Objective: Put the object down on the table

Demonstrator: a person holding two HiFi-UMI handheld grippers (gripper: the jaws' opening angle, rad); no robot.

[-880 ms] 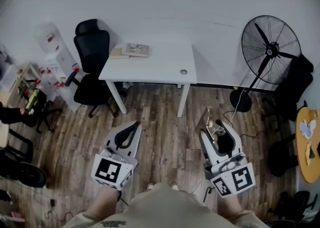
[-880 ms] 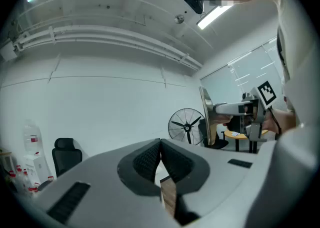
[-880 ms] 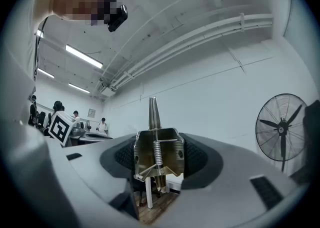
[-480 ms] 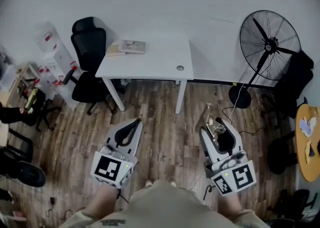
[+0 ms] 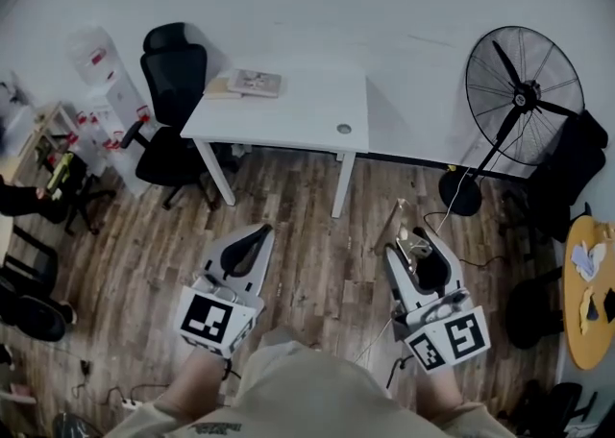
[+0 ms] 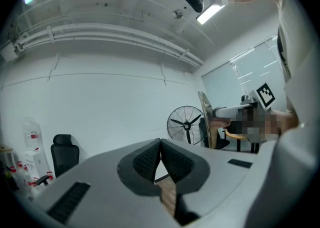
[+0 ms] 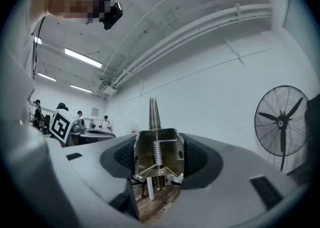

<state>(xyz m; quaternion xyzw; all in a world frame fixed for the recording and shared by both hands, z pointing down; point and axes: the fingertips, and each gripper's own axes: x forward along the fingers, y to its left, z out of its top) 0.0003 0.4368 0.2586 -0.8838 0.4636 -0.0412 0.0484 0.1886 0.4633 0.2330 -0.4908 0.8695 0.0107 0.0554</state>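
Brass-coloured metal shows between the jaws of the right gripper [image 5: 420,252]: a spring clip [image 7: 157,154], pinched across its folded body by both ribbed pads. Its coil spring faces the camera and its two thin blades lie together, pointing away from the gripper. In the head view the clip sticks out ahead of the gripper, above the wooden floor [image 5: 317,263] and well apart from the white table [image 5: 298,124], so it isn't set down yet.

The left gripper [image 5: 248,246] hangs beside the right one at about the same height. Its pads are pressed together at the tips with nothing between them.

On the table's far left corner lie a couple of books [image 5: 255,83]. A black office chair [image 5: 173,71] stands just left of the table. A large standing fan [image 5: 524,100] is off to the right near the wall, and the rim of a yellow round table [image 5: 577,330] shows at the right edge.
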